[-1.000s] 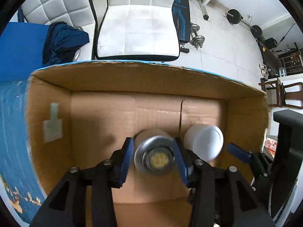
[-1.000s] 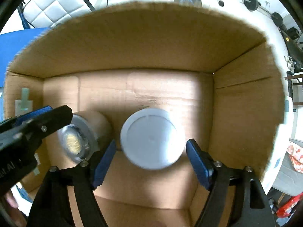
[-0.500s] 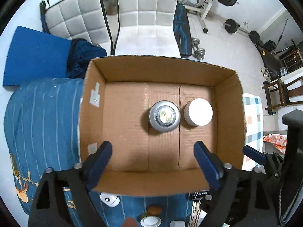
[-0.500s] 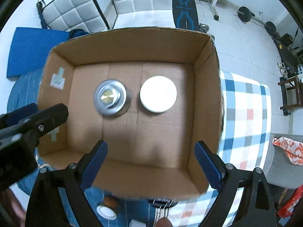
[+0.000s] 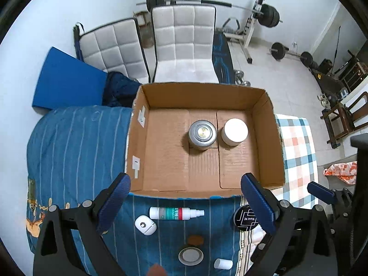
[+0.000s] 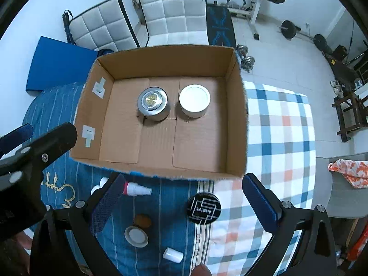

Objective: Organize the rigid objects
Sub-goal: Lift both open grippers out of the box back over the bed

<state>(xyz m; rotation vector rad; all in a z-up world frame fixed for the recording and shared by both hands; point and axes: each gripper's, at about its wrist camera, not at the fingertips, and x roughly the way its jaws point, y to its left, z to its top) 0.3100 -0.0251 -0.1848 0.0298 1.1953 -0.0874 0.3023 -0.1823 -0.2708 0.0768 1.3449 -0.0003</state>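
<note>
Right wrist: two jars (image 6: 151,102) boxed.

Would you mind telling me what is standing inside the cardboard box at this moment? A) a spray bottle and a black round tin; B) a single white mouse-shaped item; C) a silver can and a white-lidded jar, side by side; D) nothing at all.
C: the silver can and white-lidded jar stand side by side on the floor of the cardboard box.
</note>
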